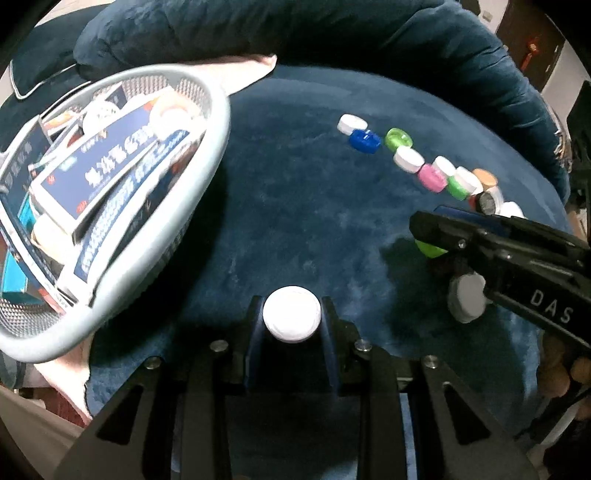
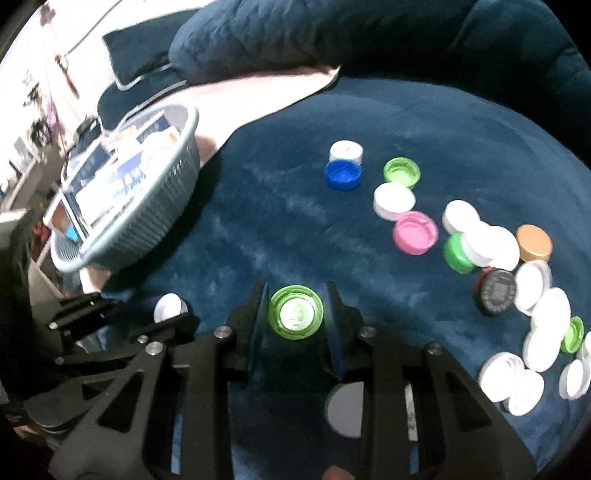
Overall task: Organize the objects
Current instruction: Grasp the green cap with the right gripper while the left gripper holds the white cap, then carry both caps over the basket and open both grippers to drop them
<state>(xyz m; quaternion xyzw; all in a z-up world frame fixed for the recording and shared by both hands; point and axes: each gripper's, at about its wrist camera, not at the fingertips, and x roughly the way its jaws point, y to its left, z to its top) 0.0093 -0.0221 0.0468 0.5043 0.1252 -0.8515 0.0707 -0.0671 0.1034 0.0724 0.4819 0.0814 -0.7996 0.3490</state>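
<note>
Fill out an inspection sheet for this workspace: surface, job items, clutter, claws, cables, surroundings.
Surface: dark blue plush cushion, pink cloth under the basket.
Job's things: loose bottle caps scattered to the right; grey mesh basket at left.
Clutter: printed boxes piled in the basket.
Grippers: left claw shut on a white cap; right claw shut on a green cap.
Cables: nothing seen.
Surroundings: blue padded backrest; room beyond blurred.
</note>
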